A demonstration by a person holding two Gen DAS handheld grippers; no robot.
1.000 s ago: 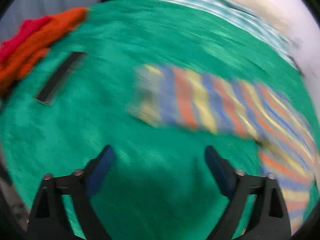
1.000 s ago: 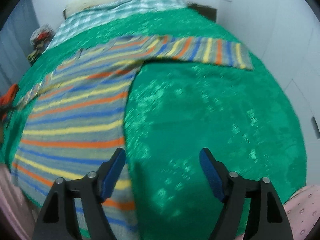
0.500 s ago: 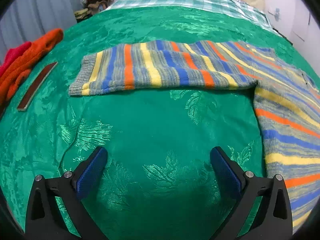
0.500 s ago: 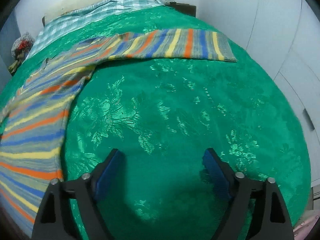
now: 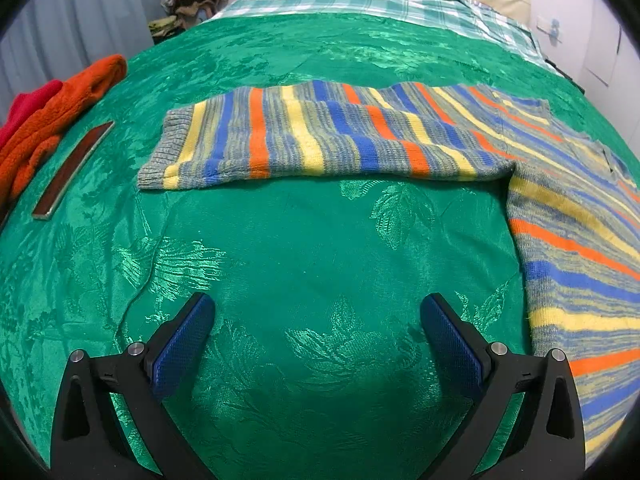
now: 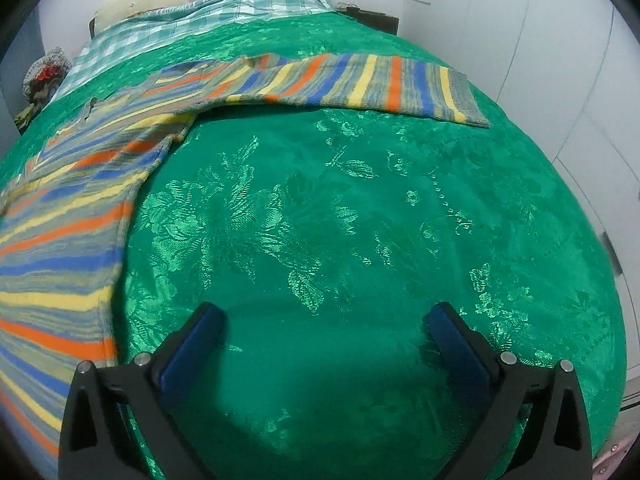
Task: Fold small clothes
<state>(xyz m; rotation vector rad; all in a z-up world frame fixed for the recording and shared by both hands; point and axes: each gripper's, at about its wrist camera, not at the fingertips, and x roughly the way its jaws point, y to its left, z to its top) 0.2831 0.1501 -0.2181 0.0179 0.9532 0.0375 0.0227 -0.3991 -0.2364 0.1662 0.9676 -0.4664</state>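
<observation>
left gripper (image 5: 318,320) wide, empty | right gripper (image 6: 322,330) just opened wide, empty | striped sweater (image 5: 568,216) spread between both, each sleeve stretched crosswise ahead

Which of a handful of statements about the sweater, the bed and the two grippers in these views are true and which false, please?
1. The striped sweater lies spread on the green bedspread. True.
2. The left gripper is clamped on a sleeve. False: it is open, with only bedspread between its pads.
3. The right gripper is open and empty. True.
4. The orange garment lies on top of the sweater. False: it lies apart, at the bed's edge.
</observation>
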